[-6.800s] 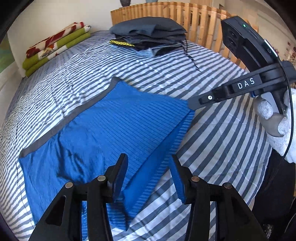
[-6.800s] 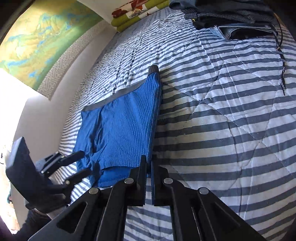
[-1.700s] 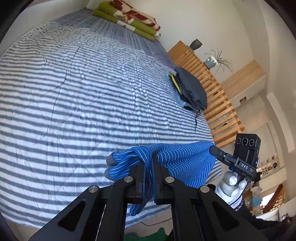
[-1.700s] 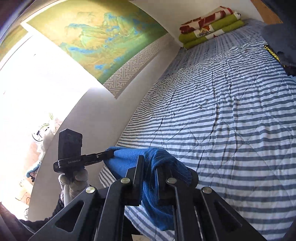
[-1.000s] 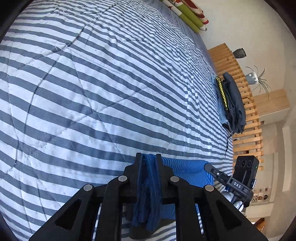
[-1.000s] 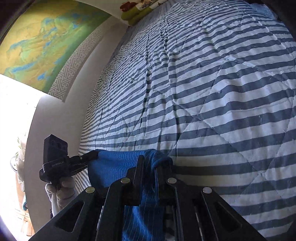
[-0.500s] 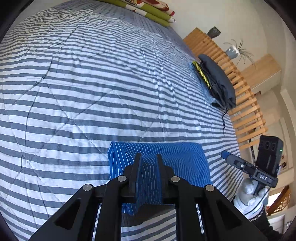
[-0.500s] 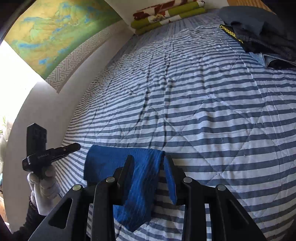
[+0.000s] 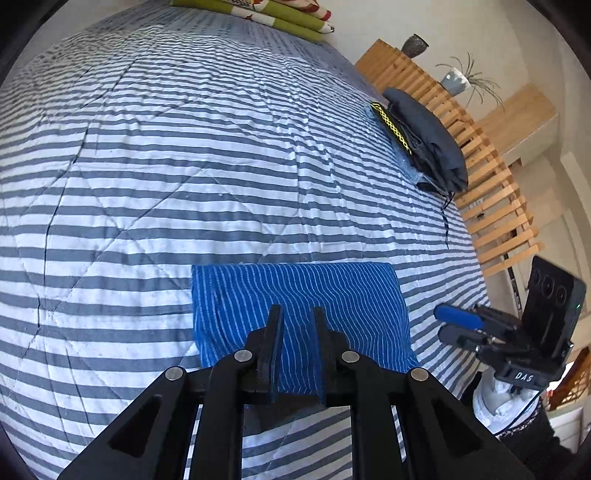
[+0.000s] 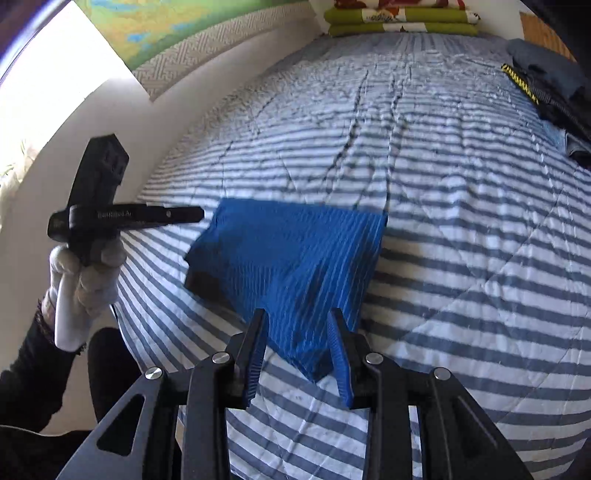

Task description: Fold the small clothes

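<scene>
Lying folded, the blue pinstriped cotton garment (image 9: 299, 306) (soft, light) suits edge grips; we see both grippers (image 9: 297, 325) (image 10: 297, 332) released.

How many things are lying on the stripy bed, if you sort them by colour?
Blue: 1, the folded blue shorts
Dark grey: 1, the pile of dark clothes
Green and red: 1, the stack of folded blankets
Total: 3, on the striped quilt

Striped quilt (image 9: 184, 166) spread wide; green cushions (image 10: 402, 18) at far end; slatted wooden rail (image 9: 487, 192) — potted plant (image 9: 461, 79) behind.
</scene>
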Demonstrator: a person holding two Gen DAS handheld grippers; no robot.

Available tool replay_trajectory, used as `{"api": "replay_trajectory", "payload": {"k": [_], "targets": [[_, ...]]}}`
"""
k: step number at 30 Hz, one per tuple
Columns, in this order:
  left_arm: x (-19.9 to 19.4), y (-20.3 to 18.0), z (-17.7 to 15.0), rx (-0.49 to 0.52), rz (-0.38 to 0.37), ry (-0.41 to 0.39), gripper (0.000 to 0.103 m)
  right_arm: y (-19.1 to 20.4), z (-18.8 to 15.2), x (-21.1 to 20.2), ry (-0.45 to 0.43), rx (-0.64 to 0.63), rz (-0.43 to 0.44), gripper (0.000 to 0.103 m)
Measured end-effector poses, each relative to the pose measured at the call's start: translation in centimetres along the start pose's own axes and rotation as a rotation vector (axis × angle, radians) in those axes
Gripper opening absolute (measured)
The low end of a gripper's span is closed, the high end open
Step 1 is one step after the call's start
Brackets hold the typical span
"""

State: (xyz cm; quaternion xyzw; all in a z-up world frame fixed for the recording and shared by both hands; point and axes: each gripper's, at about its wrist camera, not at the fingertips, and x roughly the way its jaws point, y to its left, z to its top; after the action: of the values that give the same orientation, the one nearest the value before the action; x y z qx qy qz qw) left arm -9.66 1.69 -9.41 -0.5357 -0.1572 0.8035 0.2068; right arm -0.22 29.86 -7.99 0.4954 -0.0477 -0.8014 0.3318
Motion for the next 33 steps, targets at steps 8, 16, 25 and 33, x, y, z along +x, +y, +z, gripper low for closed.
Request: {"api": "replay_trajectory", "payload": {"k": [8, 16, 25, 33], "targets": [[3.7, 3.6, -2.4, -0.081, -0.023, 0.089, 0.013, -1.0, 1.5, 7.9, 0.089, 0.029, -0.13, 0.03], [-2.7, 6.0, -4.4, -0.146, 0.024, -0.032, 0.042, -2.3, 0.9, 3.6, 0.003, 0.086, -0.082, 0.034], [-0.8, 5.9, -4.5, -0.193, 0.0, -0.004, 0.051, -5.6, -1.4, 2.6, 0.022, 0.241, -0.038, 0.05], [1.8, 5.9, -4.2, -0.207, 0.031, 0.027, 0.054, -5.7, -1.6, 5.0, 0.067, 0.284, 0.001, 0.051]]}}
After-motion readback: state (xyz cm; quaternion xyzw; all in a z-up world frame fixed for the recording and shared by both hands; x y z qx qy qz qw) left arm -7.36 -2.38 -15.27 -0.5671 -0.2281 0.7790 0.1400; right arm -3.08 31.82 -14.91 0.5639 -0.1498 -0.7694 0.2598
